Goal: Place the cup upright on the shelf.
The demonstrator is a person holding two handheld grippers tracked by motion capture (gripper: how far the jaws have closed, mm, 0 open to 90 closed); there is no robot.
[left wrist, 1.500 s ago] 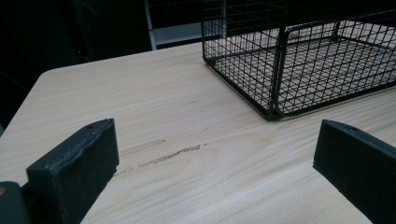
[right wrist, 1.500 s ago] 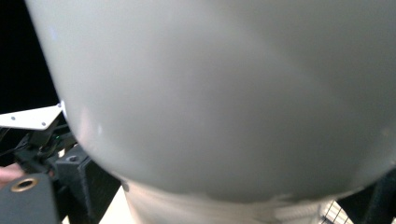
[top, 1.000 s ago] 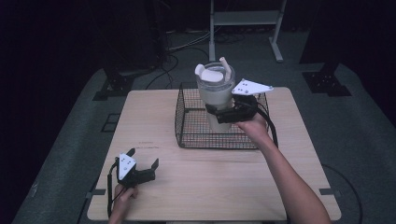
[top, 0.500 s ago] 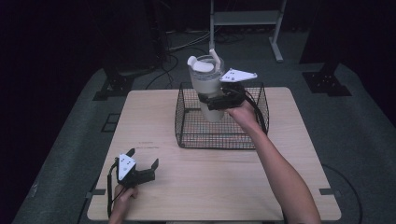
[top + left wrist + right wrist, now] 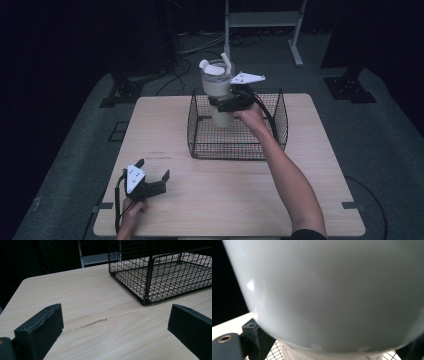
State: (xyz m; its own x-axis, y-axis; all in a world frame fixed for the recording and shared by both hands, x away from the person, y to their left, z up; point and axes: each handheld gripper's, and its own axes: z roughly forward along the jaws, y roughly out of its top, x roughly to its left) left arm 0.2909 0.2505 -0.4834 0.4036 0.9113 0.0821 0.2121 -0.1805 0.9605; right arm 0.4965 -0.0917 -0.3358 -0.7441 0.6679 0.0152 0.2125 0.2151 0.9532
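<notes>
Right gripper (image 5: 223, 103) clamped on a pale cream plastic tumbler (image 5: 218, 92) with clear lid, jaws gripping its lower body from the side. Tumbler upright, held up in the air over the back left part of the black wire mesh basket (image 5: 278, 131), its base lower than the basket's top rim in the high view; cannot tell if it touches the basket floor. White flap and short straw-like stub stick up from the tumbler's lid. Grey three-cornered plate on top of the right gripper points right, just beside the tumbler's rim. Right gripper view: tumbler's pale wall (image 5: 332, 290) right up against the camera, one black jaw tucked under its lower left, mesh showing below.

Left gripper (image 5: 152, 172) jaws wide apart, nothing between them, held low over the front left of the light wooden table (image 5: 165, 120), hand wrapped round its handle at the table's near edge. Left gripper view: both black jaws spread to either side of frame, bare wood grain with a faint scuff between them, basket's near corner (image 5: 146, 290) ahead and to the right, well apart from the jaws.

Basket sits on the table's far centre-right. Dark floor, cables and a grey metal stand (image 5: 260, 20) behind the table.
</notes>
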